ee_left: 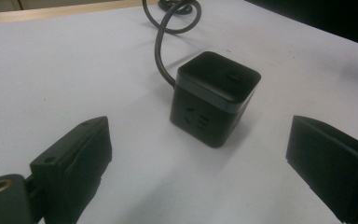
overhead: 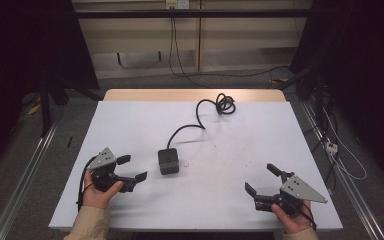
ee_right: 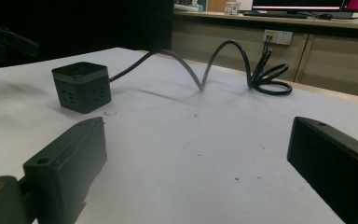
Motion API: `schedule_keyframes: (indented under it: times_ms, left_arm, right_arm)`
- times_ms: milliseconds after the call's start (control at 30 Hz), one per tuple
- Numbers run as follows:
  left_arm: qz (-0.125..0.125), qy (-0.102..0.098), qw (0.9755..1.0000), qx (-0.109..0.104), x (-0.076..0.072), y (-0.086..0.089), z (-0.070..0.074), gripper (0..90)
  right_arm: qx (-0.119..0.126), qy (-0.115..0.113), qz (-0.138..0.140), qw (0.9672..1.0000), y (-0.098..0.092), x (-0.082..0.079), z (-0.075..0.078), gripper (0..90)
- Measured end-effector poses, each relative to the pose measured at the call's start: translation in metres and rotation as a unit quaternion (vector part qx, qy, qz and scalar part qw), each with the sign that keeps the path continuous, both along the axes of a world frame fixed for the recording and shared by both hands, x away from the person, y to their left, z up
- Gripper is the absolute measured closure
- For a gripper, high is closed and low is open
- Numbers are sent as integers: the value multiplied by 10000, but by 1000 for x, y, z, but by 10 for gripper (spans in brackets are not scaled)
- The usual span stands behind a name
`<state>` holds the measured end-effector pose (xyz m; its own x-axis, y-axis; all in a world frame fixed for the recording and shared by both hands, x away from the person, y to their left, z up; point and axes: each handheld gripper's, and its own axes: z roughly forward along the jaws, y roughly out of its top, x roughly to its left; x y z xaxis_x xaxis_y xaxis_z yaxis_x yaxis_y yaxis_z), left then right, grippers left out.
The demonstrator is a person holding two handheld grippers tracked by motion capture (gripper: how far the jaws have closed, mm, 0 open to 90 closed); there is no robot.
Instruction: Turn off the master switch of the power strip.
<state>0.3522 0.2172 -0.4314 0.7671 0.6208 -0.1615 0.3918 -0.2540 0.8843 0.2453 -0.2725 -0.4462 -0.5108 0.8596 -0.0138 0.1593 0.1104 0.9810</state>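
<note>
power cube: a black cube-shaped socket block (overhead: 168, 161) sits flat on the white table (overhead: 240, 200), a little left of the middle and nearer the person's edge than the far one. it stands upright, with socket holes visible on its side faces in the left gripper view.
cube's cable: a black cord (overhead: 185, 130) leaves the back of the cube, arches up off the surface and ends in a loose coil (overhead: 225, 104) near the far edge. the slack lies away from the person, which seems to keep the near side of the cube free for a grasp.
left gripper: the left gripper (overhead: 132, 168) rests low just beside the cube, not touching it, its jaws spread wide apart and holding nothing. in the left gripper view the cube sits between and beyond the two jaws, so it looks lined up as the one to take the cube.
right gripper: the right gripper (overhead: 261, 179) is well apart from the cube, near the table's right front corner, jaws also wide apart and empty. it seems parked out of the way, or waiting to deal with the cable.
step in hand: likely the approach before a first grasp; nothing is lifted yet.
</note>
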Motion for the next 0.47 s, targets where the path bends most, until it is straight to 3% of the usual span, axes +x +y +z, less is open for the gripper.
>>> schedule_keyframes:
  times_ms: [467]
  left_arm:
    - [215,83,9997,66,-3,10,-11,65]
  right_arm:
    - [-21,7,14,10000,1,0,0,43]
